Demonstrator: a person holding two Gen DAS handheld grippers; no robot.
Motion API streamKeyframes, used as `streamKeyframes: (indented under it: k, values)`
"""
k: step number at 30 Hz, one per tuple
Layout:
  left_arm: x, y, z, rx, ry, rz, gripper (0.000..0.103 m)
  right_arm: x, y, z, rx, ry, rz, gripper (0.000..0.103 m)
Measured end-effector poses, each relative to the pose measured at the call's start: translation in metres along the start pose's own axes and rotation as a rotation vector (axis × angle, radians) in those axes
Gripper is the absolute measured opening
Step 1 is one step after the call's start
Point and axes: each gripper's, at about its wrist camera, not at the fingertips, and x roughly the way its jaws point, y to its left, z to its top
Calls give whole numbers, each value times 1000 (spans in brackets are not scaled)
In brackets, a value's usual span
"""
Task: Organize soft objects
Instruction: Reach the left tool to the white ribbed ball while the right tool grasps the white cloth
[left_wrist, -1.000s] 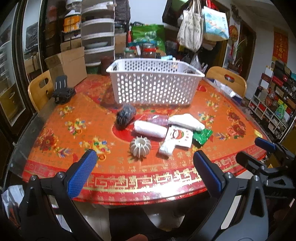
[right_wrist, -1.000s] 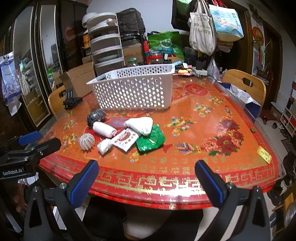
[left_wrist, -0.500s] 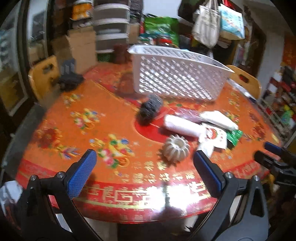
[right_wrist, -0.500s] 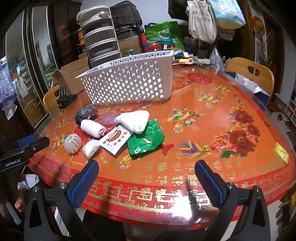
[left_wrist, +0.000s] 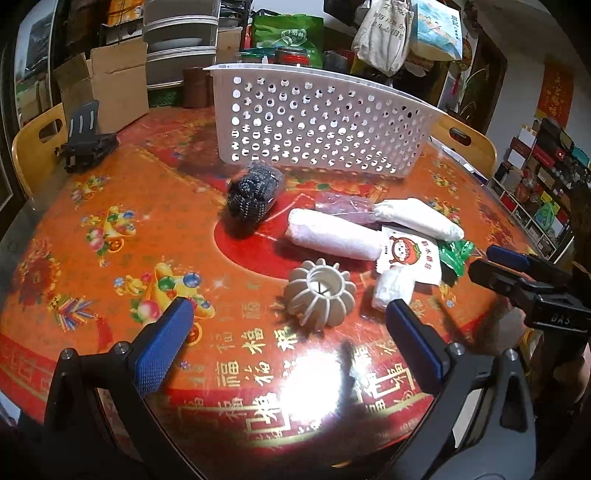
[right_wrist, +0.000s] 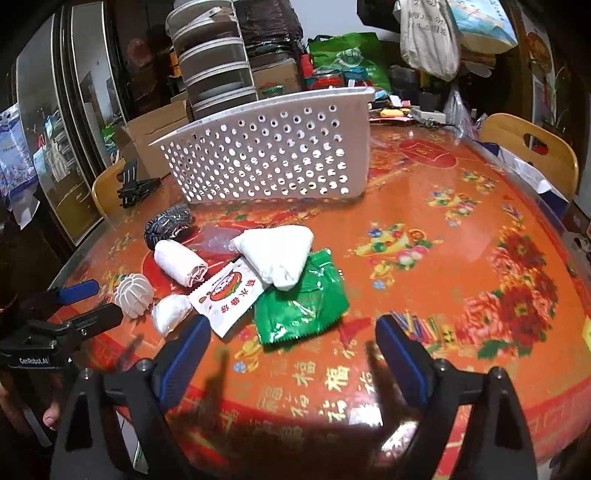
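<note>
Basket: white perforated basket (left_wrist: 317, 122) stands at the back of the counter (left_wrist: 110, 206).
Soft things: ribbed white ball (left_wrist: 320, 293), rolled white cloth (left_wrist: 332, 238), green packet (right_wrist: 301, 304) clustered just before it.
Left gripper (left_wrist: 288, 338): jaws wide apart, nothing between.
Right gripper (right_wrist: 291, 349): jaws closing, nothing between, green packet just ahead.

Glossy red tablecloth (right_wrist: 424, 229), perforated white plastic basket (right_wrist: 266, 162), crinkly shiny green packet (right_wrist: 301, 306), wooden chair (right_wrist: 528, 147).

Both closer to pile — right gripper (right_wrist: 291, 345) jaws closing, nothing betw. them.
</note>
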Motion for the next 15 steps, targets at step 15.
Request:
streamKeyframes:
  k: [15]
  values:
    - [16,6,7,-3,15,-23,84,23,4,11,-62,25,-74,74]
